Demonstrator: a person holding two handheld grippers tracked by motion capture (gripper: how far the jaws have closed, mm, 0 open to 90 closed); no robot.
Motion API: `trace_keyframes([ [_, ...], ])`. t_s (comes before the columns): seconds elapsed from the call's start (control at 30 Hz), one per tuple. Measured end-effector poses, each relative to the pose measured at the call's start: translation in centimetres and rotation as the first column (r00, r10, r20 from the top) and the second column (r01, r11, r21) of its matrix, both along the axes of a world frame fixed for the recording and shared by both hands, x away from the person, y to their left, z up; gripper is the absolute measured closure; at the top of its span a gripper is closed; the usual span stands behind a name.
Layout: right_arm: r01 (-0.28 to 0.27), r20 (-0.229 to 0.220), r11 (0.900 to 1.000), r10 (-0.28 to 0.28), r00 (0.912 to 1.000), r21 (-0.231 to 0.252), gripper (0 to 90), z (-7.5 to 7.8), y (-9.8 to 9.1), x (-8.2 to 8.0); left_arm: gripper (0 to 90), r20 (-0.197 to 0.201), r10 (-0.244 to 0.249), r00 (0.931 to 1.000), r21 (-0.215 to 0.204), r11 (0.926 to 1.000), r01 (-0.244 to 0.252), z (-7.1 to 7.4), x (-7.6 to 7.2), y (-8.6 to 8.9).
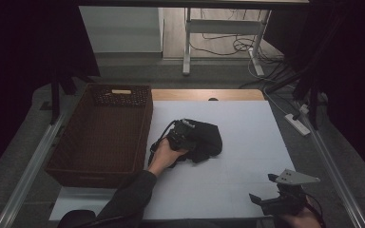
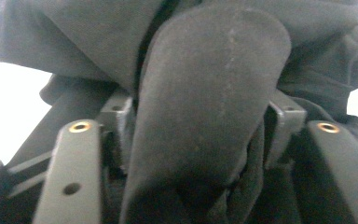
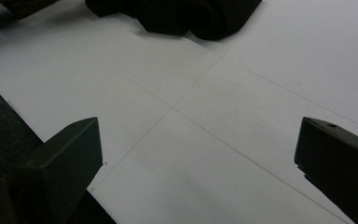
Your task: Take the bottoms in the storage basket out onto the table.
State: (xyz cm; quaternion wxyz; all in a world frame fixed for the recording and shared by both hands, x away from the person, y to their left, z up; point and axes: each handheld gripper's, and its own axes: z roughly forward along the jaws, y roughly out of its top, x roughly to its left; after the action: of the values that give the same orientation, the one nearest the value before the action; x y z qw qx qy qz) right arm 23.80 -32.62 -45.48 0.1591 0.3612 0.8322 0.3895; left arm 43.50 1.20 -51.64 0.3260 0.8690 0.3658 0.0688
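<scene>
A crumpled black cloth [image 1: 205,138] lies on the white table cover [image 1: 252,142], just right of the basket. A hand holds my left gripper [image 1: 183,134] at the cloth's left side. In the left gripper view a thick fold of the cloth [image 2: 209,88] fills the gap of the left gripper [image 2: 200,114], whose jaws stand apart on either side of it. My right gripper [image 1: 262,187] rests low at the front right of the table, with nothing between its wide-open jaws. The right gripper view looks past the right gripper [image 3: 198,140] to the cloth [image 3: 186,14] farther off.
A brown woven basket [image 1: 142,124] stands along the table's left side, its inside bare. Beyond the far table edge a desk frame [image 1: 187,42] and cables lie on the floor. A metal rail [image 1: 28,171] runs along the left.
</scene>
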Motion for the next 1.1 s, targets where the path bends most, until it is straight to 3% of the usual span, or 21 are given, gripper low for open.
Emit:
trace_keyframes([
  [0.17, 0.001, 0.000, 1.0000, -0.001, 1.0000, 0.001, 1.2, 0.0, 0.0, 0.0, 28.3, 0.004, 0.007, 1.0000, 0.017, 0.9998, -0.007, 0.3, -0.1, -0.3],
  [0.3, 0.001, 0.001, 1.0000, -0.001, 1.0000, 0.001, 1.1, 0.0, 0.0, 0.0, 21.2, -0.021, 0.004, 0.9998, -0.004, 1.0000, -0.004, 0.4, 0.0, -0.2],
  [0.57, 0.000, 0.000, 1.0000, 0.000, 1.0000, 0.001, 1.1, 0.0, 0.0, 0.0, 9.9, -0.045, -0.006, 0.9990, -0.004, 1.0000, 0.006, 0.9, 0.0, -0.4],
  [0.67, 0.001, 0.000, 1.0000, -0.001, 1.0000, 0.001, 1.1, 0.0, 0.0, 0.0, 6.5, -0.053, -0.017, 0.9985, -0.026, 0.9995, 0.016, 1.2, 0.0, -0.3],
  [0.83, 0.001, 0.000, 1.0000, -0.001, 1.0000, 0.000, 1.1, 0.0, 0.0, 0.0, 3.6, -0.050, -0.036, 0.9981, -0.086, 0.9958, 0.032, 1.9, -0.2, 0.1],
  [1.03, 0.000, 0.001, 1.0000, 0.000, 1.0000, 0.001, 1.1, 0.0, 0.0, 0.0, 1.8, -0.013, -0.070, 0.9975, -0.057, 0.9960, 0.069, 2.6, -0.6, 0.0],
  [1.1, 0.000, -0.001, 1.0000, 0.000, 1.0000, -0.001, 1.2, 0.0, 0.0, 0.0, 1.4, -0.009, -0.077, 0.9970, -0.073, 0.9944, 0.076, 2.8, -0.7, -0.1],
])
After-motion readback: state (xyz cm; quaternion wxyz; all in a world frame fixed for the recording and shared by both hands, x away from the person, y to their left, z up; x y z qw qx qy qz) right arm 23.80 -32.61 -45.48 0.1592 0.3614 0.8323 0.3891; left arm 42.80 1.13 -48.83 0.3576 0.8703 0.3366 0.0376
